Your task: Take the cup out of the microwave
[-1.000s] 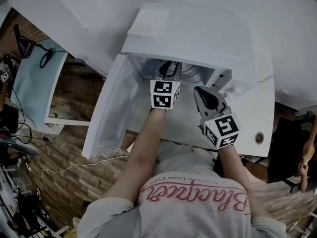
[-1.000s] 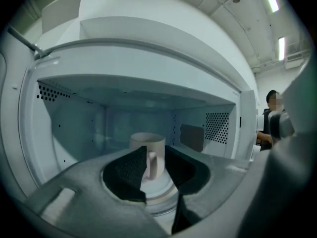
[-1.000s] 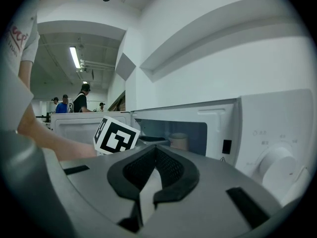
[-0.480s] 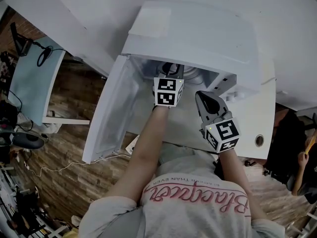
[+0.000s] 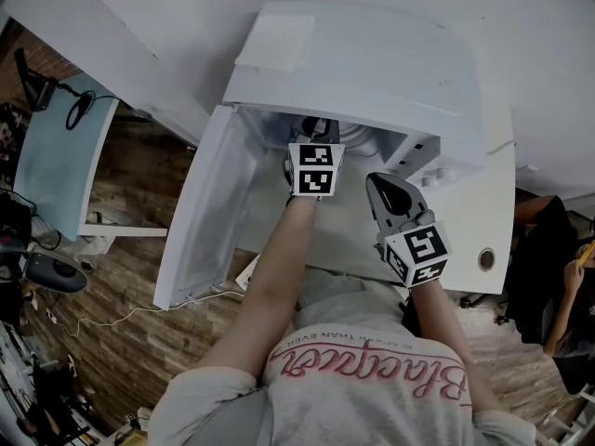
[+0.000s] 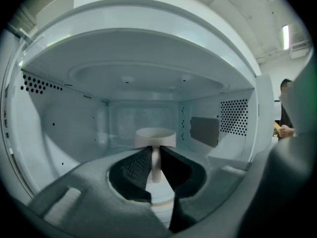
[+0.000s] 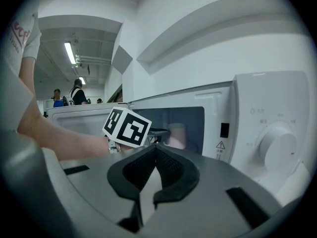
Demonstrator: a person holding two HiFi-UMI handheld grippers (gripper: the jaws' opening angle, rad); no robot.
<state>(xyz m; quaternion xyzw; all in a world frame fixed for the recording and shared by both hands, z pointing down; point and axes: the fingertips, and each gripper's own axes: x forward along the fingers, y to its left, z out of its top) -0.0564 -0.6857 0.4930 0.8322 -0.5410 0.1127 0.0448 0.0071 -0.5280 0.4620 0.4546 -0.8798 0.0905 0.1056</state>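
Observation:
A pale cup (image 6: 155,135) stands inside the open white microwave (image 5: 372,63), its handle (image 6: 156,165) turned toward me. My left gripper (image 6: 155,155) reaches into the cavity. Its jaws have just been closing, and they now press on that handle from both sides. In the head view only its marker cube (image 5: 313,168) shows at the opening. The right gripper view shows the cup (image 7: 177,135) through the opening, just past the left gripper's cube (image 7: 127,127). My right gripper (image 7: 155,150) hovers shut and empty in front of the microwave, right of the left arm.
The microwave door (image 5: 209,203) hangs open to the left. Its control panel and dial (image 7: 277,145) lie at the right. Perforated vents (image 6: 233,117) line the cavity's right wall. People (image 7: 74,94) stand in the far background.

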